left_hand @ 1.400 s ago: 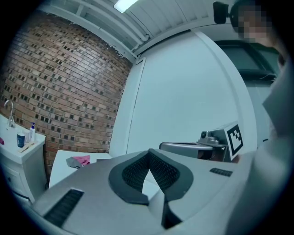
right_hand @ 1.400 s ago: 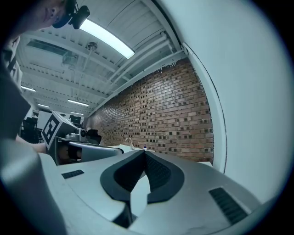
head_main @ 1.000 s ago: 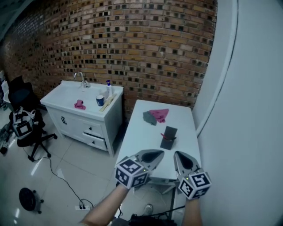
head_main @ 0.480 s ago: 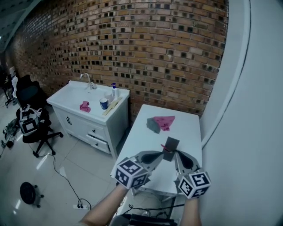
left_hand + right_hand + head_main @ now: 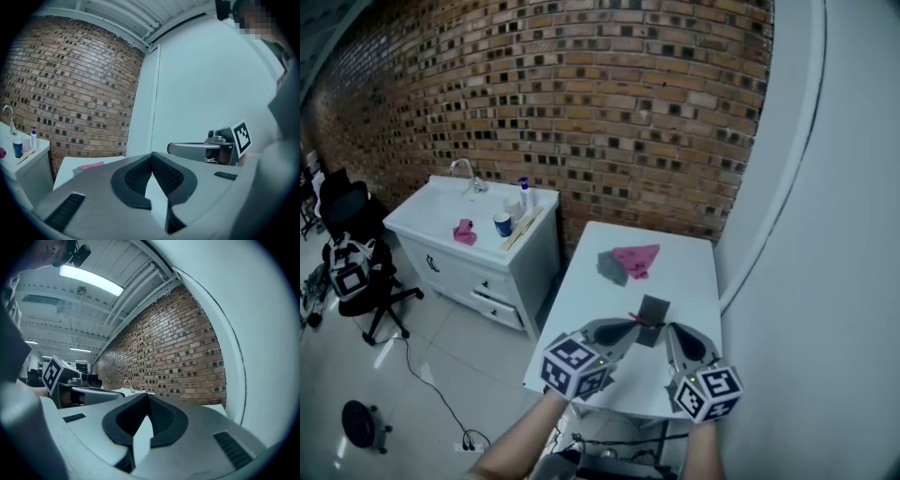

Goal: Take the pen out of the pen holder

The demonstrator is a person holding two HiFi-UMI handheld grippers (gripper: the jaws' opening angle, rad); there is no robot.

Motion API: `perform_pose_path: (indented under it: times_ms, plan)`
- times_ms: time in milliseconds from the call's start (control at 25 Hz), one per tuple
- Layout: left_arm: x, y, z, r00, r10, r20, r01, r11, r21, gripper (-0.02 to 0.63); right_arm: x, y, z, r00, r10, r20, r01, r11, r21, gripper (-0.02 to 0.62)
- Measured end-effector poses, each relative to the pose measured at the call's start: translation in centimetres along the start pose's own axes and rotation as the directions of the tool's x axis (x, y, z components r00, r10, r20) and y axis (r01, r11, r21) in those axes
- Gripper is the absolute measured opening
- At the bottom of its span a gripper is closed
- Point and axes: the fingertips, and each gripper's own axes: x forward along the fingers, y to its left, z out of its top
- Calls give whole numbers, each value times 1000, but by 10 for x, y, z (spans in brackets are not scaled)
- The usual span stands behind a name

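Observation:
On the white table [image 5: 581, 309] stands a dark grey pen holder [image 5: 654, 305], with a red pen [image 5: 635, 318] poking out at its lower left. My left gripper [image 5: 630, 326] is shut and empty, its tip just short of the pen. Just right of the holder, my right gripper [image 5: 673, 330] is shut and empty too. The left gripper view shows shut jaws [image 5: 151, 154], the right gripper [image 5: 206, 147] beside them and the pink cloth [image 5: 91, 165] beyond. In the right gripper view my shut right gripper [image 5: 147, 395] has the left gripper [image 5: 79, 392] at its left.
A pink cloth [image 5: 636, 255] and a grey cloth [image 5: 611, 267] lie farther back on the table. A white wall [image 5: 806, 234] runs along its right side. Left of the table stands a white sink cabinet [image 5: 478, 253] with a cup and bottle. An office chair [image 5: 352, 272] stands on the floor.
Both grippers have moved forward over the table's near edge toward the pen holder, still shut. The head view swung slightly.

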Motion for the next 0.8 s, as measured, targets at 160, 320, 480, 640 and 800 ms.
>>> perform_pose_path:
  times_ms: [160, 320, 480, 640, 800]
  plan:
    - [10, 10, -5, 1000, -26, -12, 26, 1000, -9, 5, 8, -4, -6, 999, -35, -21, 35, 999, 16, 2]
    - [17, 23, -12, 999, -37, -30, 37, 999, -16, 4, 18, -5, -13, 998, -44, -41, 45, 999, 23, 2]
    - [26, 41, -29, 998, -24, -57, 23, 999, -29, 5, 27, -9, -25, 997, -58, -58, 60, 998, 33, 2]
    - [37, 64, -51, 995, 7, -98, -10, 1000, -29, 5, 37, -13, -35, 993, -84, -88, 88, 995, 39, 2]
    - [49, 83, -73, 990, 42, -132, -48, 998, -42, 5, 44, -20, -47, 988, -97, -119, 104, 993, 51, 2]
